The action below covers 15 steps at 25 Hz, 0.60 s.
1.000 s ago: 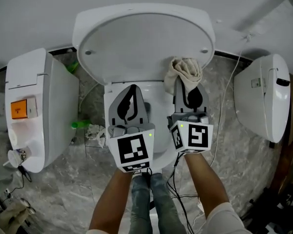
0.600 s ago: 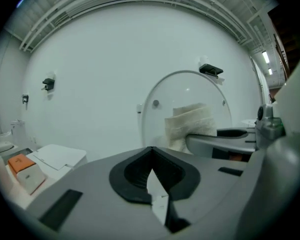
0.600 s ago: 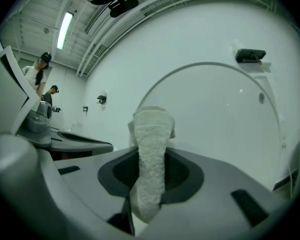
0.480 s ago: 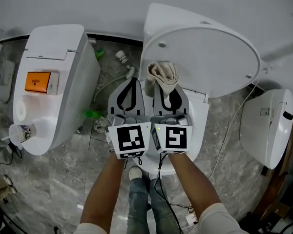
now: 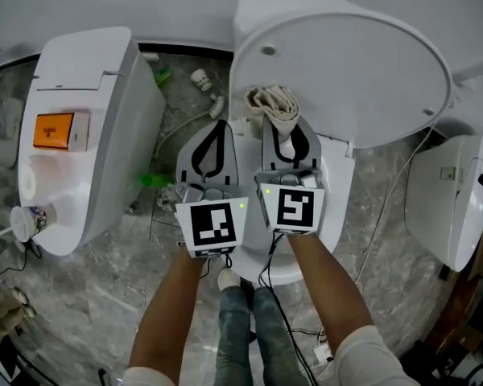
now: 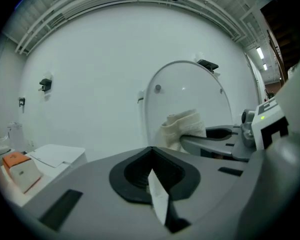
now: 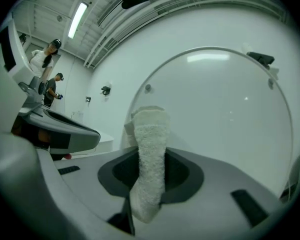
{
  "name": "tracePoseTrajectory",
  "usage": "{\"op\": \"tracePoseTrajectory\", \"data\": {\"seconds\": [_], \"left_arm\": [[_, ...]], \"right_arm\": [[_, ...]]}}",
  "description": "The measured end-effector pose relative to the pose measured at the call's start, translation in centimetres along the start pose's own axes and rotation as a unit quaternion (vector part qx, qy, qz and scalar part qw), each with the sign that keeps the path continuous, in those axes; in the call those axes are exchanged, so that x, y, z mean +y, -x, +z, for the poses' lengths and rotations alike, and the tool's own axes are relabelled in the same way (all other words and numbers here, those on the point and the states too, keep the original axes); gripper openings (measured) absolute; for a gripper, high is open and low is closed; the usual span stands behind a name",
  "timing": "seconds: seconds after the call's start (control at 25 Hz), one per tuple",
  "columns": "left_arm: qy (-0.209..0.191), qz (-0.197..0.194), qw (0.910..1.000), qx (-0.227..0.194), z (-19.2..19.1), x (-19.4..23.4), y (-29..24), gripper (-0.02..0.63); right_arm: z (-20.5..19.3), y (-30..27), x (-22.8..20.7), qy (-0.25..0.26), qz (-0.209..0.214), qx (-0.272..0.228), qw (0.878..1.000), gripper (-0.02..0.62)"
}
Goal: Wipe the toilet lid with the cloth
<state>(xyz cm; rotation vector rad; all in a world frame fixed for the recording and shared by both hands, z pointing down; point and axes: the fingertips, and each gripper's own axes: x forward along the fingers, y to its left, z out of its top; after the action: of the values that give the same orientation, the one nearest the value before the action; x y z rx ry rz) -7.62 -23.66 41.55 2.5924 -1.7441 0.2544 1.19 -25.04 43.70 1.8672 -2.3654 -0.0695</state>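
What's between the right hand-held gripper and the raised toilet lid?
Only the cloth: it is clamped in the right hand-held gripper and sticks out in a bunch toward the toilet lid. The head view and the right gripper view both show it.

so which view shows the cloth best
The right gripper view: the cloth fills the centre, clamped by the right gripper before the toilet lid. The head view shows it bunched from above; the left gripper view, from the side.
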Motion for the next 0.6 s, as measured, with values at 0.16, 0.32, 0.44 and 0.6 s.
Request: {"op": "tracePoseTrajectory", "data": {"seconds": [0.16,0.32,0.44,0.6], "left_arm": [[0.016,-0.031,0.9994,0.001,0.3,-5.1,-1.8,0.011],[0.025,-0.068,0.9973,-0.008,1.4,-11.3,-3.9,0.011],[0.035,-0.092,0.9951,-0.01,1.9,-15.4,-4.9,0.011],[0.036,-0.117,0.9924,-0.008,2.1,-19.1,-5.2,0.011]], "right_arm": [[-0.6,2.9,-6.0,0.008,-0.033,0.003,0.999,0.086],[-1.7,6.2,-12.5,0.014,-0.072,0.014,0.997,0.086],[-2.8,8.9,-17.4,0.006,-0.117,0.019,0.993,0.086],[-4.4,11.3,-21.1,0.002,-0.151,0.038,0.988,0.086]]}}
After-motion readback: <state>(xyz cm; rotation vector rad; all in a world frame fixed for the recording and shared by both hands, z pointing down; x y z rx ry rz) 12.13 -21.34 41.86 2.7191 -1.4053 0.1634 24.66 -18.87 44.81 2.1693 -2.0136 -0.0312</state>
